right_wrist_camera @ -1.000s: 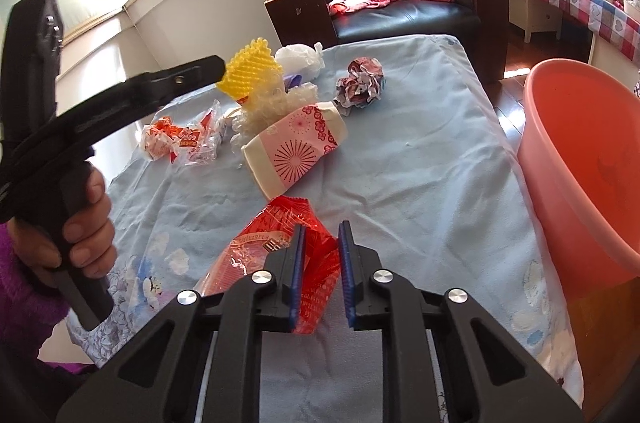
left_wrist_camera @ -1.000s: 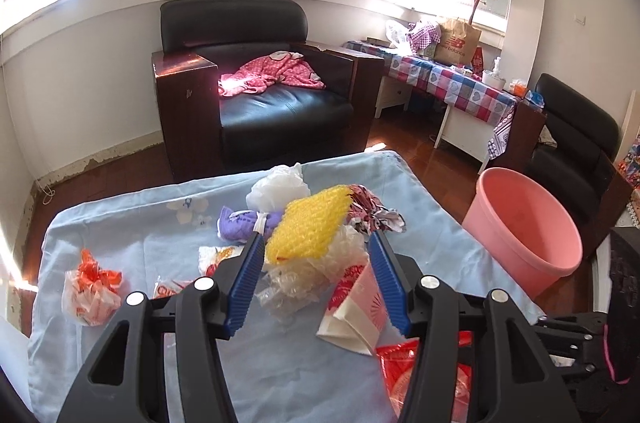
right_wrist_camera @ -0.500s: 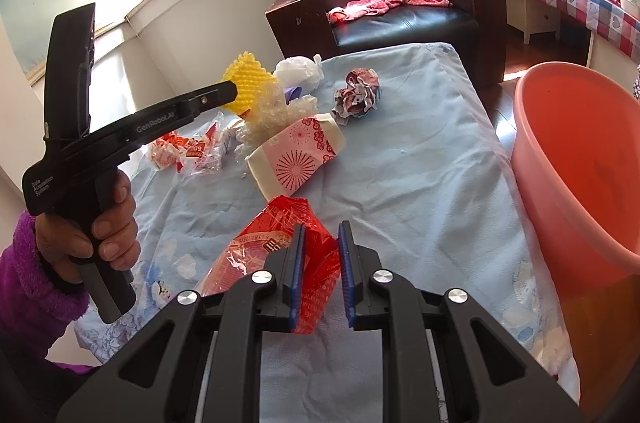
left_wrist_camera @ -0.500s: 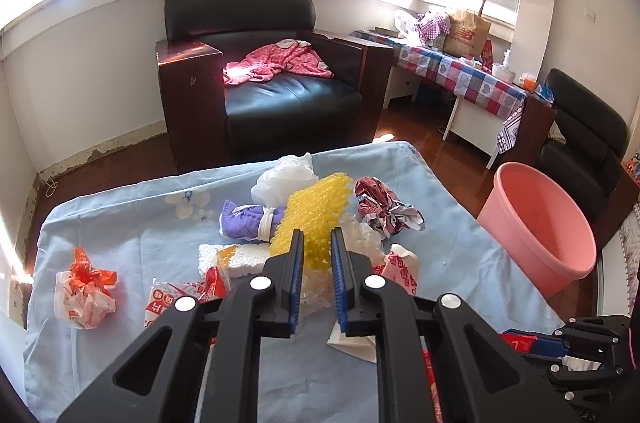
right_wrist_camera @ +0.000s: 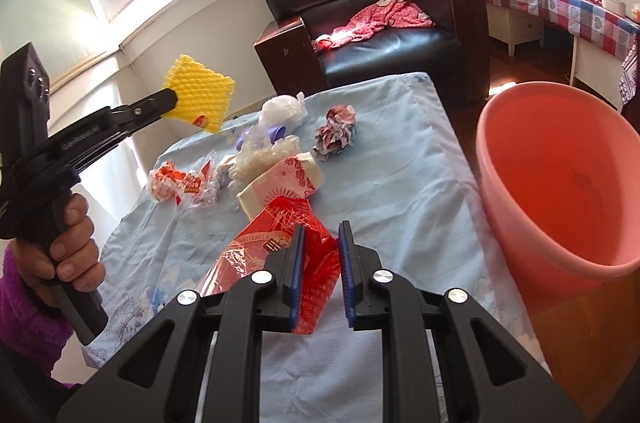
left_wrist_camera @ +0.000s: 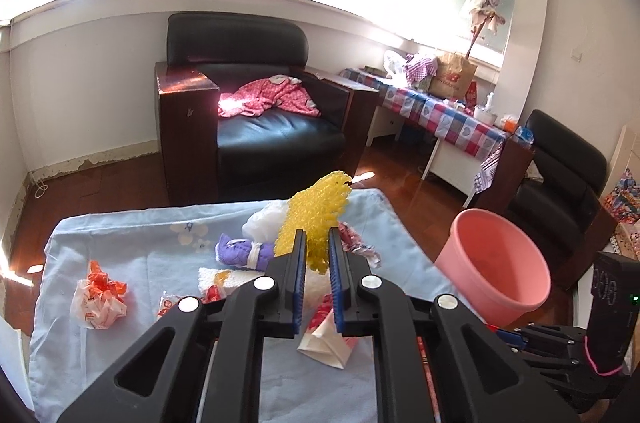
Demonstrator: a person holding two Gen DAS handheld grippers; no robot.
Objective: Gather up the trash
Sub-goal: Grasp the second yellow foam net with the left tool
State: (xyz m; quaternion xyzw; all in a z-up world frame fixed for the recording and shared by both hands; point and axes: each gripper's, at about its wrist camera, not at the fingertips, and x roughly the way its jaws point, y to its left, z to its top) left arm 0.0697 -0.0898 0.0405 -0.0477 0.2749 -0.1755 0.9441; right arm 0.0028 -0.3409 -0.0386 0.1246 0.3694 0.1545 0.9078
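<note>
1. Tongs of the left hand (left_wrist_camera: pixel 316 259) are clamped on a yellow foam fruit net (left_wrist_camera: pixel 316 219), a dimpled, spongy mesh sheet held clear above the worktop (left_wrist_camera: pixel 132 255).
2. Right tongs (right_wrist_camera: pixel 320 263) pinch a glossy red crinkled snack bag (right_wrist_camera: pixel 280 243), its free end trailing to their left.
3. Beyond the right tongs lie a cream-and-pink paper carton (right_wrist_camera: pixel 280 183), a crumpled printed paper ball (right_wrist_camera: pixel 336 133) and knotted orange-and-white wrappers (right_wrist_camera: pixel 168 183) on the pale blue cloth.
4. A round, smooth pink plastic bucket (right_wrist_camera: pixel 560 191) stands right of both tongs, beside the worktop.
</note>
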